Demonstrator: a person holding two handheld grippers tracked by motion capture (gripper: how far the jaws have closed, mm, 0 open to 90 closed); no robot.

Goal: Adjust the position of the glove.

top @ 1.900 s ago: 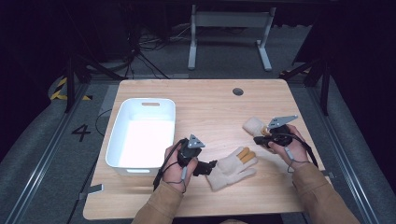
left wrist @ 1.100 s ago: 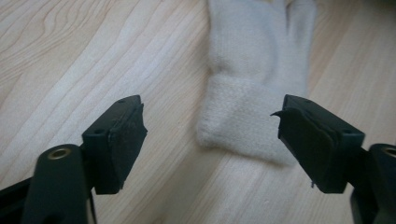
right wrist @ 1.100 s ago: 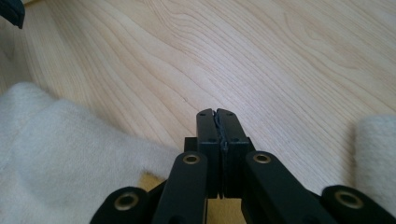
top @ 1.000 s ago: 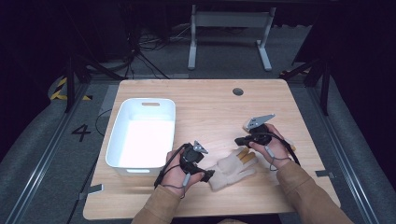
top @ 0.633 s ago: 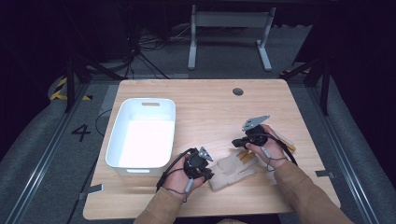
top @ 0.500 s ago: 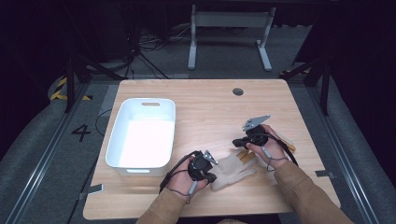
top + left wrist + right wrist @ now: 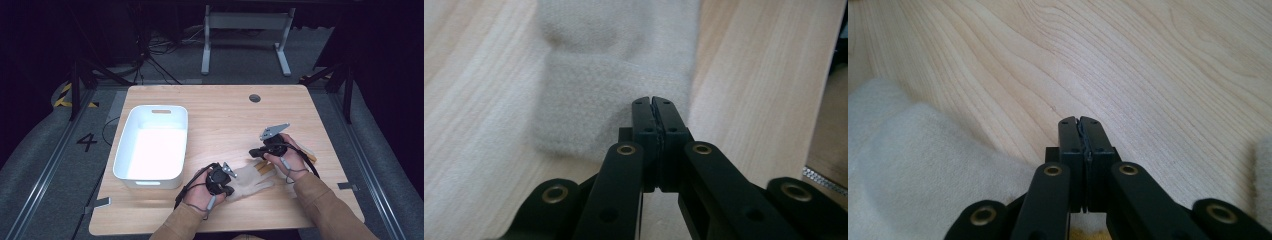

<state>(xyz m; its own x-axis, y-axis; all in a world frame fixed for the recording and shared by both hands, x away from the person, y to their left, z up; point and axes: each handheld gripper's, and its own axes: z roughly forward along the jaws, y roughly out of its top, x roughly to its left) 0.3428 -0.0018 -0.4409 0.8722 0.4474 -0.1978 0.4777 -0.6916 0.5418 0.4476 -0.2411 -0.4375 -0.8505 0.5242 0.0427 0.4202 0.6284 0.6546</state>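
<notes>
Beige glove lies between left claw and right claw.

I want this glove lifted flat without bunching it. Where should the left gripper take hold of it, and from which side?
Probably the cuff: on the glove lying flat on the table, it is the straight edge nearest the left gripper, whose jaws are shut just above it. Open, then come in low from the person's side, along the wood.

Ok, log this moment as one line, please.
left gripper: shut, at cream fabric glove cuff | right gripper: shut, by glove fingers | white plastic bin: empty
</notes>
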